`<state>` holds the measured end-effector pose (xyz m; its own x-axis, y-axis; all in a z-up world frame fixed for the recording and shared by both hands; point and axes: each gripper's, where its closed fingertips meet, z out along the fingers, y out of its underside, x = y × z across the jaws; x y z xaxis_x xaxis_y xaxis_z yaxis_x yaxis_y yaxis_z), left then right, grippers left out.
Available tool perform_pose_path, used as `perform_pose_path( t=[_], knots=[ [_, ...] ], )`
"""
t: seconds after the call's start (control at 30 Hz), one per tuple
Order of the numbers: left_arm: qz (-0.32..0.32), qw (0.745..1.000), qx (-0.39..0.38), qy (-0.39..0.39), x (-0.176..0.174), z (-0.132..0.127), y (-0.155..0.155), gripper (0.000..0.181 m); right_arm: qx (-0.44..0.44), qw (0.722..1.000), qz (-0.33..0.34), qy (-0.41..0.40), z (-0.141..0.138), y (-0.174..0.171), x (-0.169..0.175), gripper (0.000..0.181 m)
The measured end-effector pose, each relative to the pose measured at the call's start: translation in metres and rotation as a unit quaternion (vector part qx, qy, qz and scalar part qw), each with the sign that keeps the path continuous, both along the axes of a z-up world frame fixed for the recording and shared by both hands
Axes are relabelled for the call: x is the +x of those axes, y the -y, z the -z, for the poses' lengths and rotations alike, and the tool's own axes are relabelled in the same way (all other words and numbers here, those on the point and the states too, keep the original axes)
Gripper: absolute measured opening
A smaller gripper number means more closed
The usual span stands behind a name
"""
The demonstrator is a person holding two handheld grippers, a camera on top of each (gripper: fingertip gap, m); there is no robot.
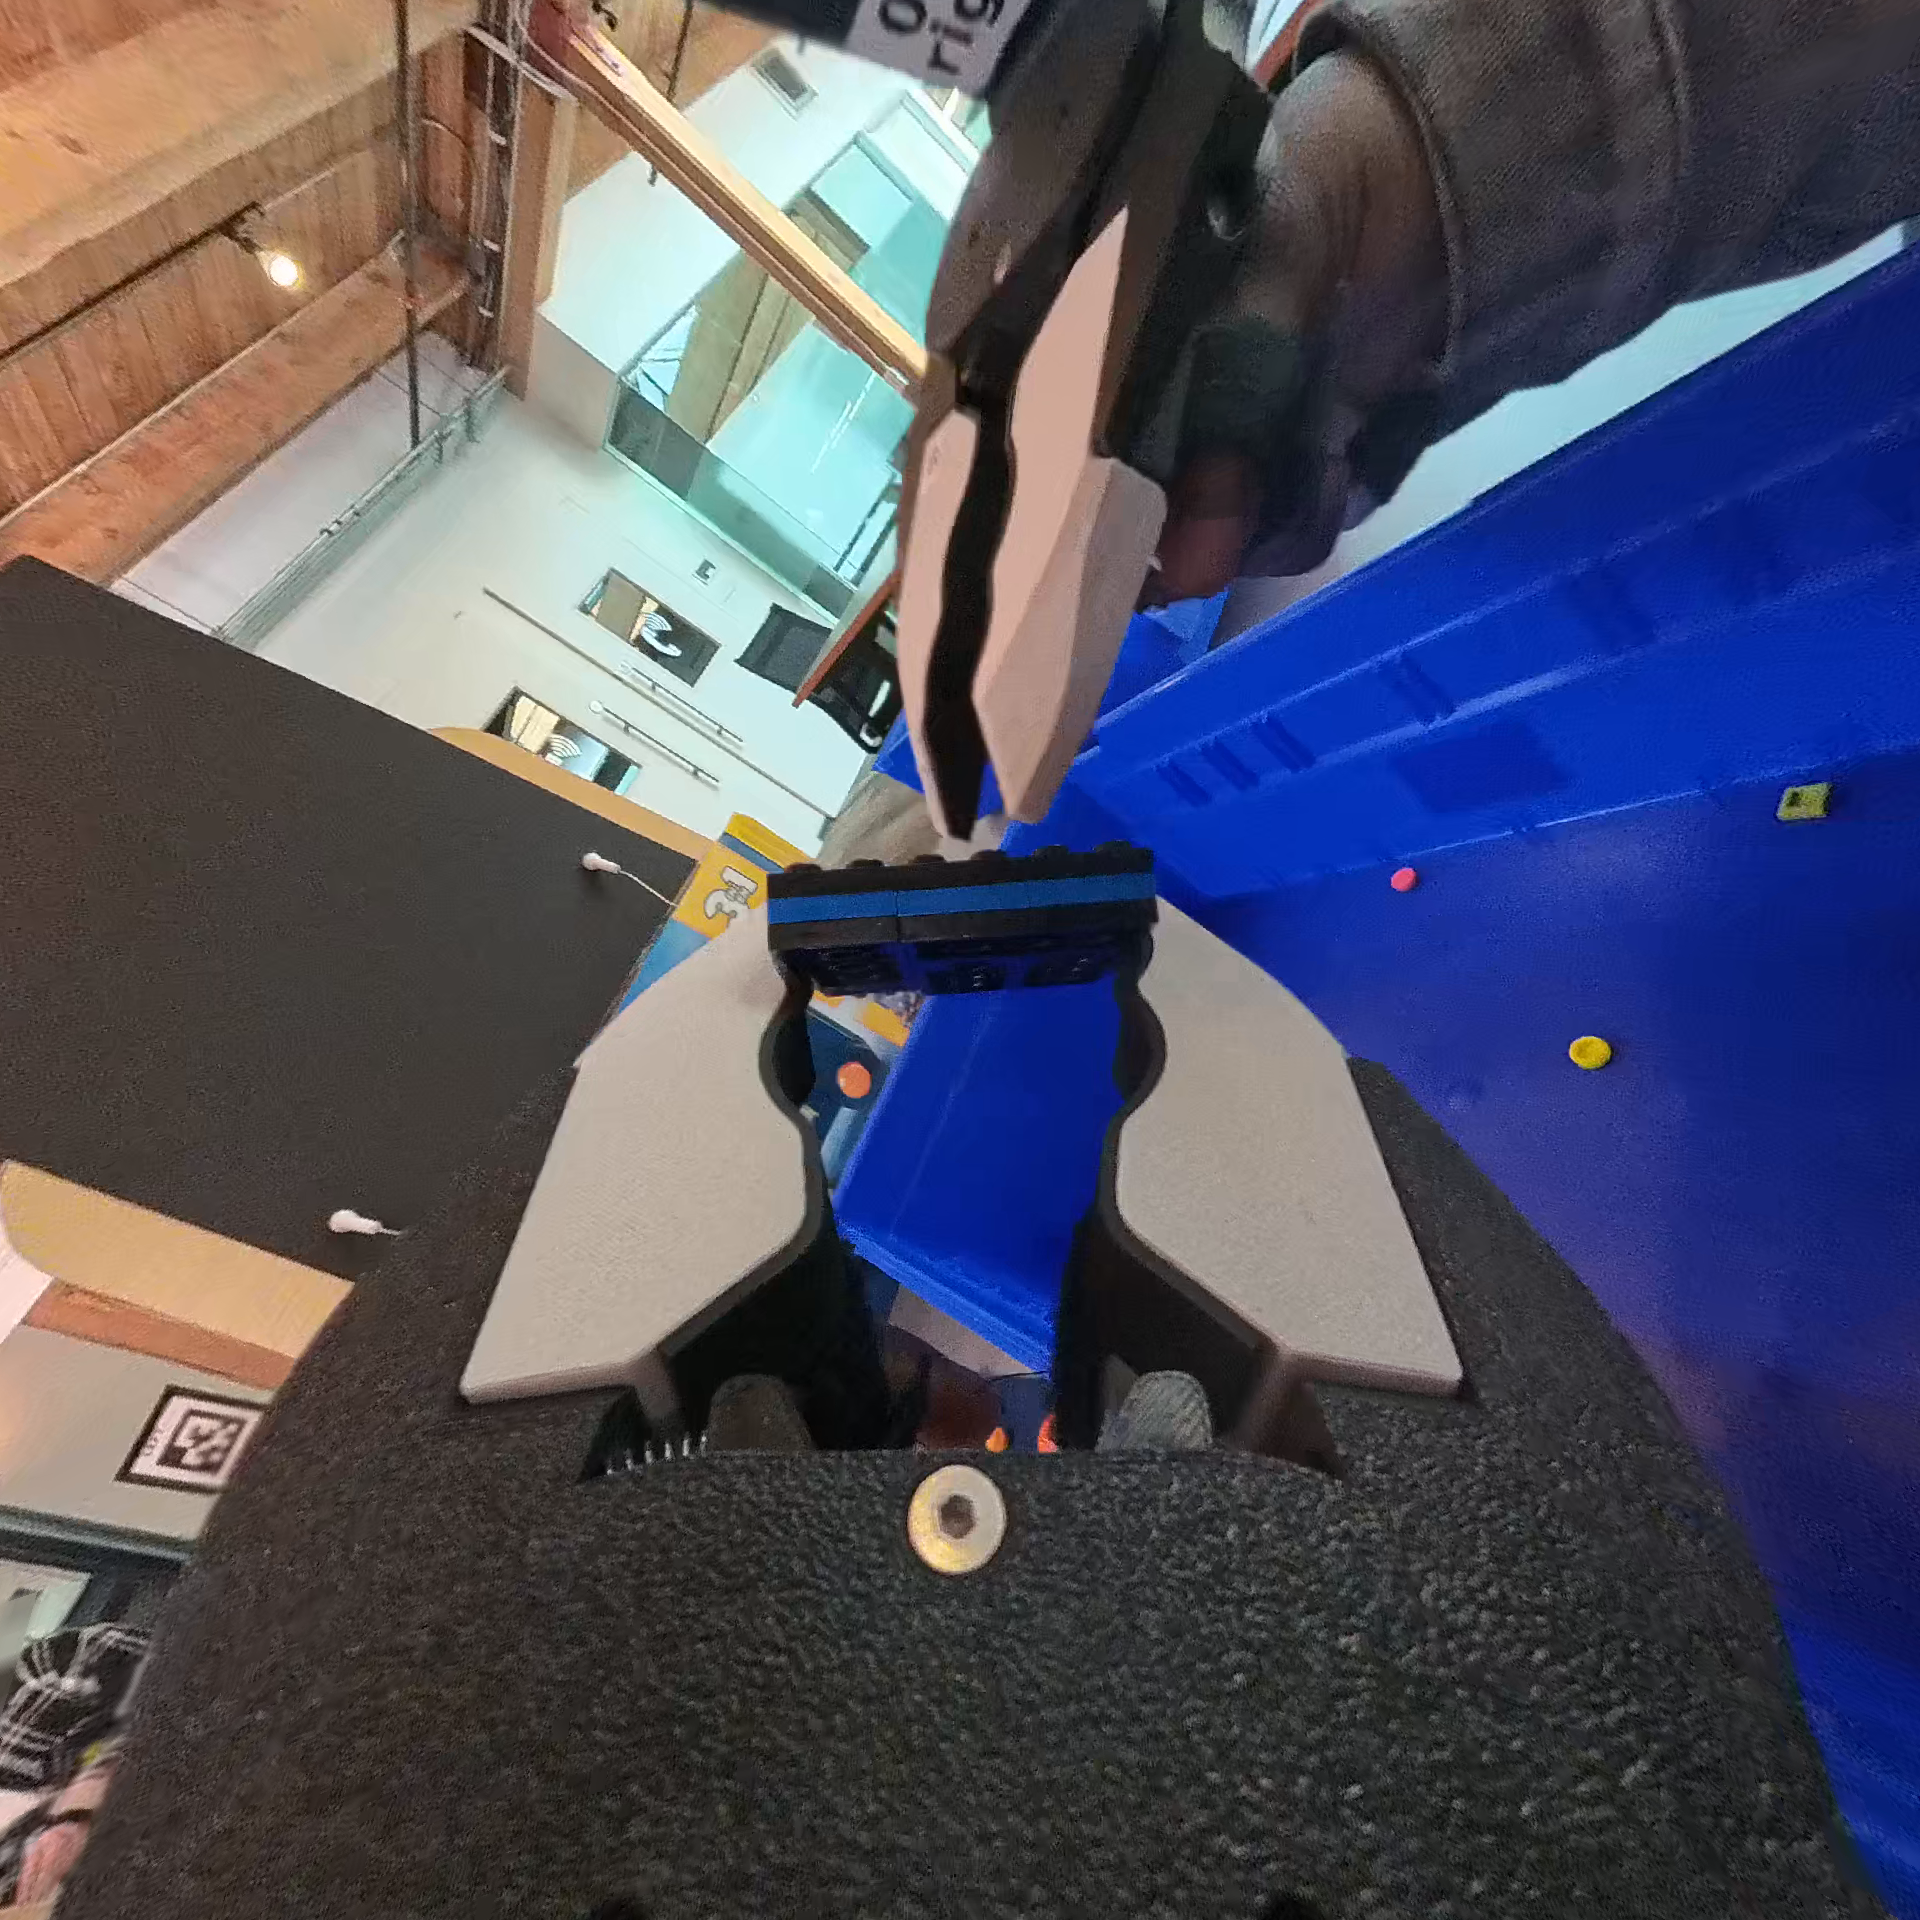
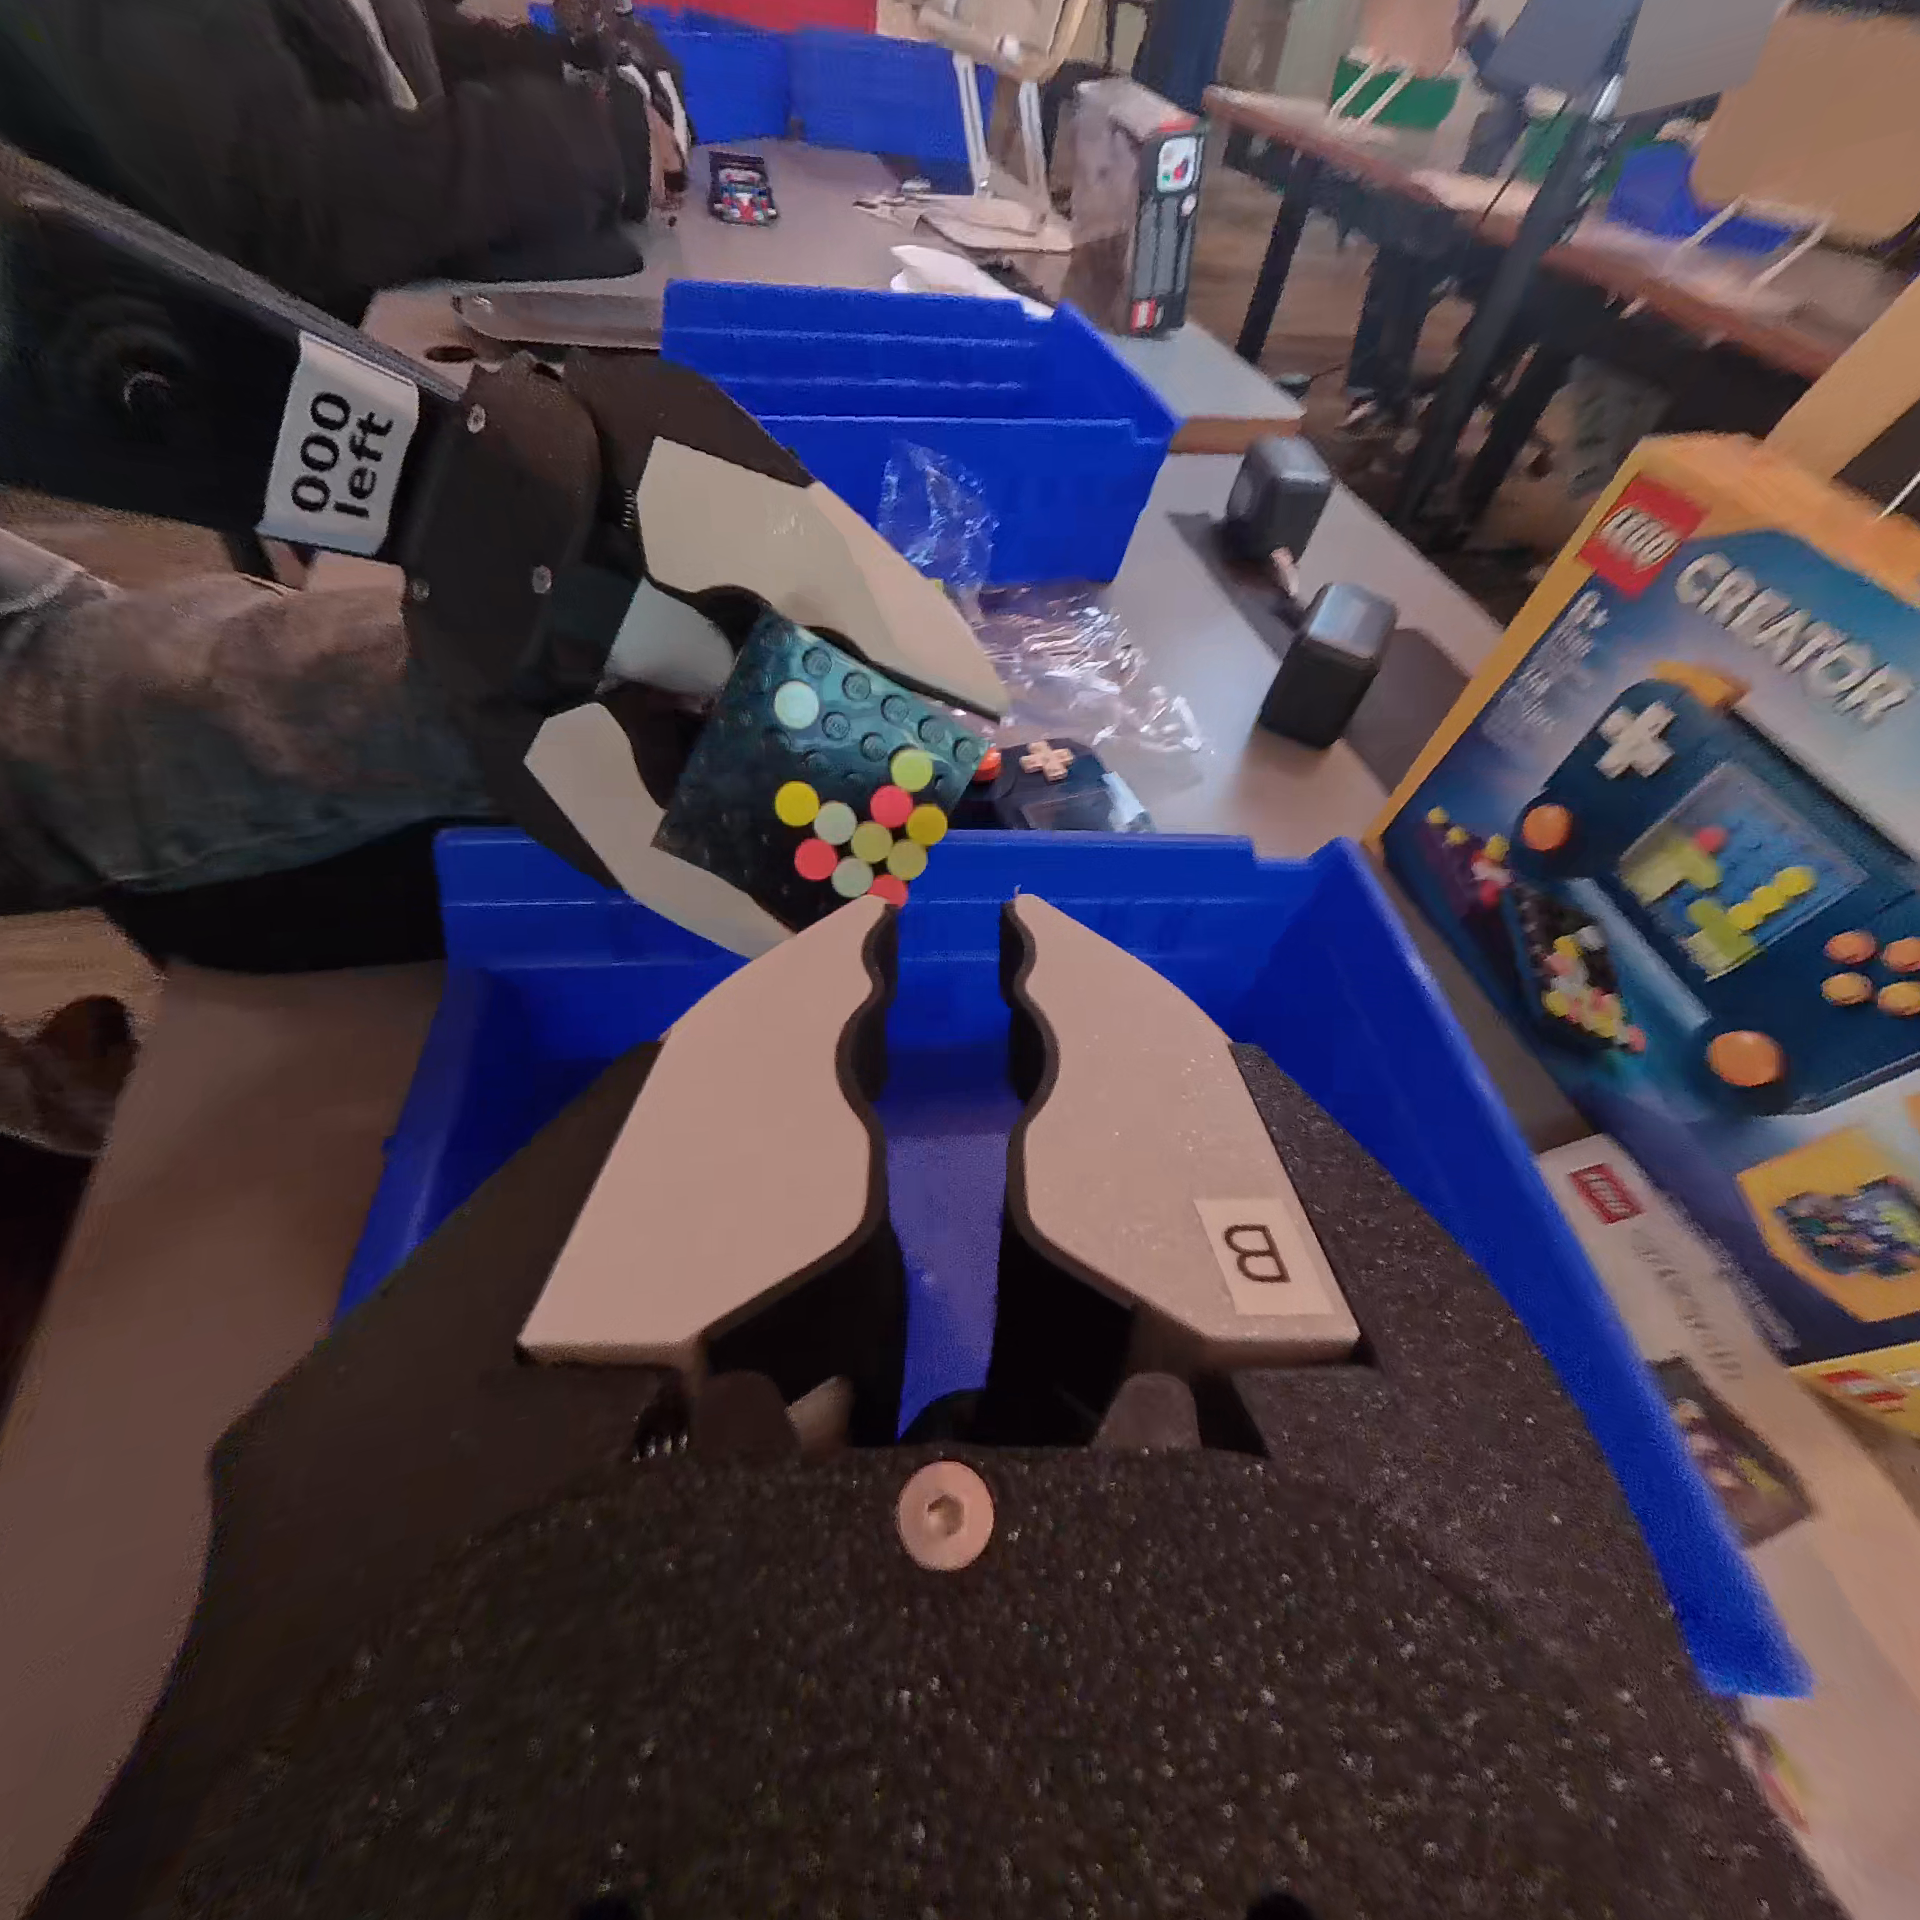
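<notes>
A: Blue plastic bin (image 2: 1299, 997) is the biggest thing, sits on the grey table (image 2: 1226, 582); right claw (image 2: 948, 914) hangs over its open top, fingers apart by a narrow gap, nothing between them. Released.

B: Left claw (image 1: 961, 971)?

A: Clenched on the black studded plate (image 2: 831, 790), gripped by its two side edges, held up above the bin's far rim. From the left wrist view you see the plate edge-on, black with a blue layer (image 1: 961, 909).

B: Why edge grip?

A: My guess, keeps the stud face clear. Face is tilted toward the right claw, whose tips are just beside the plate's lower corner.

B: What's on the face?

A: Cluster of small round tiles (image 2: 862, 831), yellow, red, pale green, bunched at the corner nearest the right claw, plus one pale one higher up.

B: In the bin?

A: Loose bits on its floor: a yellow round stud (image 1: 1590, 1052), a pink one (image 1: 1403, 879).

B: Around?

A: Toy set box (image 2: 1662, 831) right of the bin, second blue bin (image 2: 914, 416) behind it, clear plastic bag (image 2: 1060, 644) between the bins.
</notes>
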<state>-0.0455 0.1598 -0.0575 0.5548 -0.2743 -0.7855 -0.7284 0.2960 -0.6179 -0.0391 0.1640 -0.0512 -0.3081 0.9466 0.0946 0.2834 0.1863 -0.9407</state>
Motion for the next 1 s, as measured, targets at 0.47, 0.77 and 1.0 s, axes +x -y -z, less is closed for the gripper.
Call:
perform_pose_path(
  t=[0.47, 0.77, 1.0],
  knots=[
    [0.01, 0.998, 0.009, -0.064, 0.008, 0.023, -0.008, 0.056, -0.132, 0.99, -0.043, 0.03, 0.012, 0.008, -0.017, 0.013],
    [0.04, 0.998, 0.016, -0.051, 0.018, 0.021, -0.009, 0.056, -0.101, 0.993, -0.05, 0.025, 0.015, 0.004, -0.013, 0.012],
    [0.079, 0.997, 0.0, -0.019, 0.025, 0.023, -0.007, 0.056, -0.01, 0.998, -0.063, -0.003, 0.015, 0.006, -0.01, 0.006]
  ],
)
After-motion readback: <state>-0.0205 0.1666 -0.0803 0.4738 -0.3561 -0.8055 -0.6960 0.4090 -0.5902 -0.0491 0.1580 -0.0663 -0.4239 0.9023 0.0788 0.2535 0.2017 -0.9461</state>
